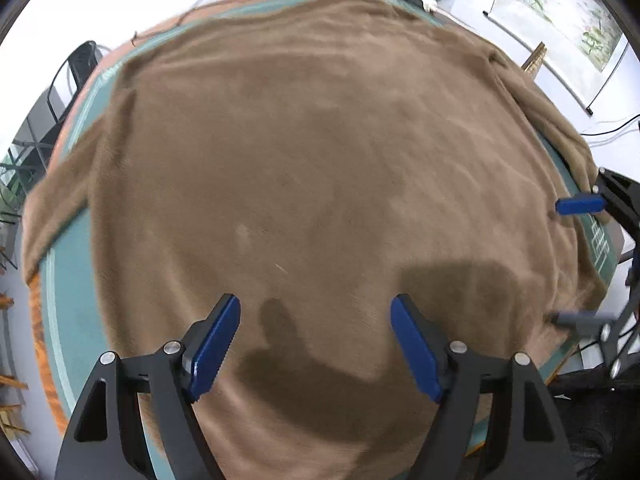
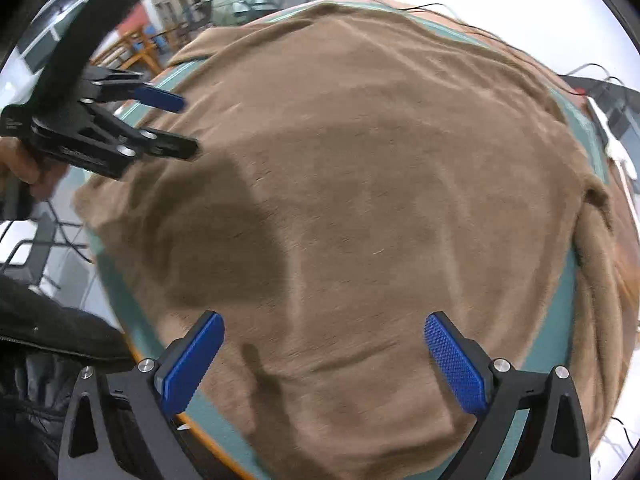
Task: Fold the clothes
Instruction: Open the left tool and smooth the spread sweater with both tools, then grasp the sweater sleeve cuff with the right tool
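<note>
Across the teal mat (image 1: pixel 68 280) lies a soft, fuzzy brown garment (image 1: pixel 312 168), faintly rippled

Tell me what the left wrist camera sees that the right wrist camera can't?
Only the left wrist view shows the wall picture. Only the right wrist view shows the person's hand holding the left gripper, and wooden chairs. Both show the brown garment spread flat on the green mat, and both grippers open; the right gripper holds nothing.

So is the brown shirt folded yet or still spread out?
Spread out: the brown knit shirt lies flat in one layer across the green mat, sleeves out to both sides.
</note>
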`<state>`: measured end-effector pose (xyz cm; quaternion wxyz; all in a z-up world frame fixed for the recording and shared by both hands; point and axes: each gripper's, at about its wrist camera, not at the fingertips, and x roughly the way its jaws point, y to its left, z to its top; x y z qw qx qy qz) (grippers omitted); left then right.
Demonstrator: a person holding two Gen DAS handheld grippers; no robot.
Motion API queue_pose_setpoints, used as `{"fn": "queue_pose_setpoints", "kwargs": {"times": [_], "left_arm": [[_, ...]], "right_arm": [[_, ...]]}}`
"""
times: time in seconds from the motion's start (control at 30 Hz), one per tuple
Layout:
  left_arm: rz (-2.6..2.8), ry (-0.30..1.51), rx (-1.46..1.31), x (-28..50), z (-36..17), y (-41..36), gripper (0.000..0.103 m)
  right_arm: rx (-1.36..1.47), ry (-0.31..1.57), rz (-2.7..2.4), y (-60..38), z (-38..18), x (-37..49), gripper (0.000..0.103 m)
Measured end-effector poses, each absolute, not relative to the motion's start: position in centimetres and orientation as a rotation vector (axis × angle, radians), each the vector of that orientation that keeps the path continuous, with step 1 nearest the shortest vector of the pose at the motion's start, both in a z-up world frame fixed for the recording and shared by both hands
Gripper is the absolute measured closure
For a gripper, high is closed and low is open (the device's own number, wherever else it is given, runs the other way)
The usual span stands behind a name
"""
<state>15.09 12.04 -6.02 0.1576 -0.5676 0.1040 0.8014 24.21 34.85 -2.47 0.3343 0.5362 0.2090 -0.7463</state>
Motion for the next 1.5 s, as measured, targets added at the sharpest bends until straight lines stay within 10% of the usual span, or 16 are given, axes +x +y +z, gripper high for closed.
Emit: {"fn": "queue_pose_setpoints", "kwargs": {"times": [0.57,0.97,1.07,1.23,1.5], "left_arm": [[2.375,0.176,-1.705,15.9,-7.0,11.9,0.017],[2.421,0.075,-1.598,15.8,-1.8,14.4,0.017],[2.396,0.095,-1.595,15.4,-1.8,15.7,0.017],[2.355,0.131,-1.595,15.2,-2.1,17.4,0.017],[2.339,0.156,-1.578,15.3,-1.6,18.5,0.017]], "right_arm": [[1.363,0.602,-1.977,38.5,-5.4,27.6,0.000],[1.443,-0.398,-2.479,58.8,0.8,26.5,0.002],[1.433,-0.750,-2.498,63.5,1.2,28.5,0.007],[1.371,-1.196,-2.378,67.2,-0.4,29.9,0.046],[1.287,-1.583,-2.215,70.0,-2.8,29.5,0.047]]}}
